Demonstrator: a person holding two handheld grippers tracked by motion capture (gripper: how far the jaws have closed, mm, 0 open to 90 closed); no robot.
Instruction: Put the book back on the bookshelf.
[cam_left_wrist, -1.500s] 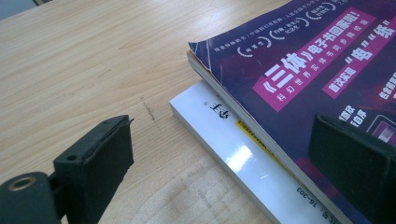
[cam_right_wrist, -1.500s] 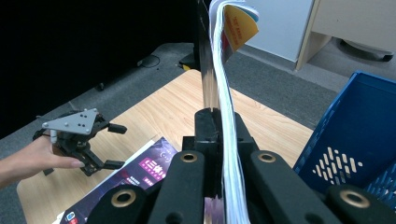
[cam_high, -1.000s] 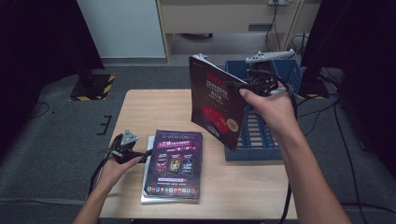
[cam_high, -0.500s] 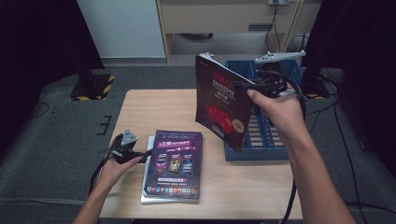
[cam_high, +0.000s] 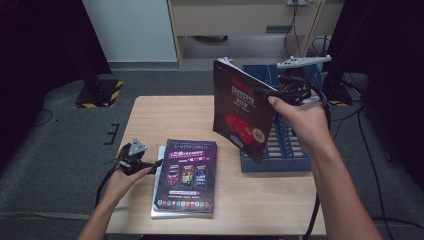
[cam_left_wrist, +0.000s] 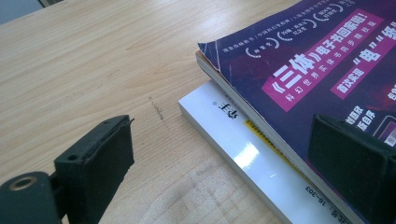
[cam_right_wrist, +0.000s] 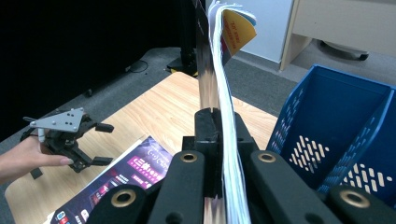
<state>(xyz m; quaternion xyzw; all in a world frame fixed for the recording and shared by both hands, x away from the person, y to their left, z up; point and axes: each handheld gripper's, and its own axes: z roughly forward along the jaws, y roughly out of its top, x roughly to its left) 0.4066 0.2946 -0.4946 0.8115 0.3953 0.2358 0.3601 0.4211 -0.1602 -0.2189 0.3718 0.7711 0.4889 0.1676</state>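
Right tongs (cam_high: 265, 92) were clamped on the dark magazine (cam_high: 242, 110), held upright mid-right of the high view, just above the blue file rack (cam_high: 280, 160). It looked light and floppy, glossy cover probably slick; pages fanned above the jaws in the right gripper view, so I judged a grip near the spine safer than the loose edge. Left tongs (cam_high: 152, 165) stood open and empty, lower left, straddling the corner of the purple magazine (cam_high: 187, 172) stacked on the tabletop (cam_high: 165, 115).
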